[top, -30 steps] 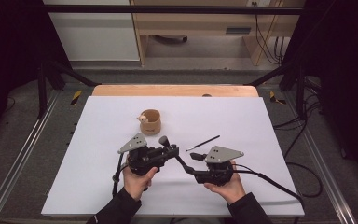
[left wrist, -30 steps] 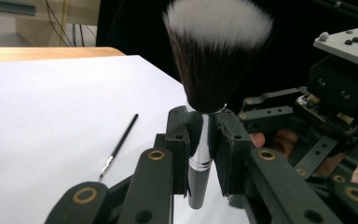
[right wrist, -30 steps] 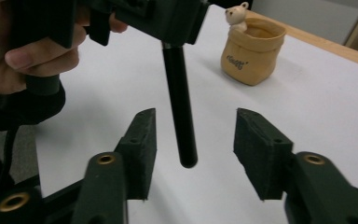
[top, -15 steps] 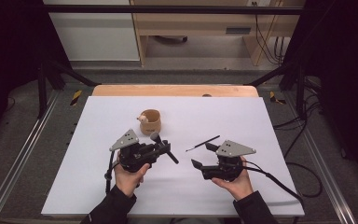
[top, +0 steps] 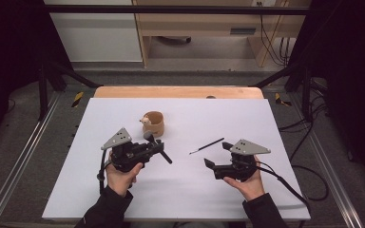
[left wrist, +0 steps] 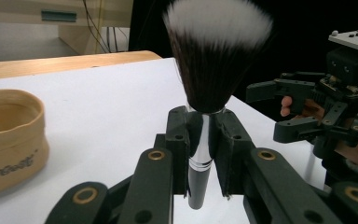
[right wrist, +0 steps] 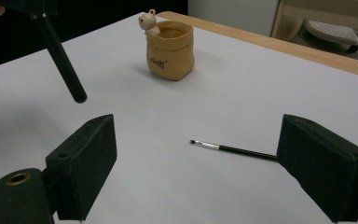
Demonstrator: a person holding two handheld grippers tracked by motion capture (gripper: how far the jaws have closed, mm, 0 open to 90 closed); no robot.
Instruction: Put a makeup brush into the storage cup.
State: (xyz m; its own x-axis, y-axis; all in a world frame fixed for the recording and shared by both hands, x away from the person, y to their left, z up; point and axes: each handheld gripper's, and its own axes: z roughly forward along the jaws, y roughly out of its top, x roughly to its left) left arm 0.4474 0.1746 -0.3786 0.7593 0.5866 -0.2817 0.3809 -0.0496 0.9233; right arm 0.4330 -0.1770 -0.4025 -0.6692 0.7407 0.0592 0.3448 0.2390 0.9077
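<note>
Big brush [left wrist: 209,70] clamped in left tongs [left wrist: 204,140], right tongs [right wrist: 214,172] just opening, empty.
Ferrule pinched for bristles-up carry toward pouch [top: 153,123]; thin brush [right wrist: 235,149] flat on tabletop [top: 275,118], probably next pick.

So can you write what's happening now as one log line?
left gripper: shut on big brush | right gripper: jaws just opened, nothing between | thin brush: lying on table | pouch: upright
</note>
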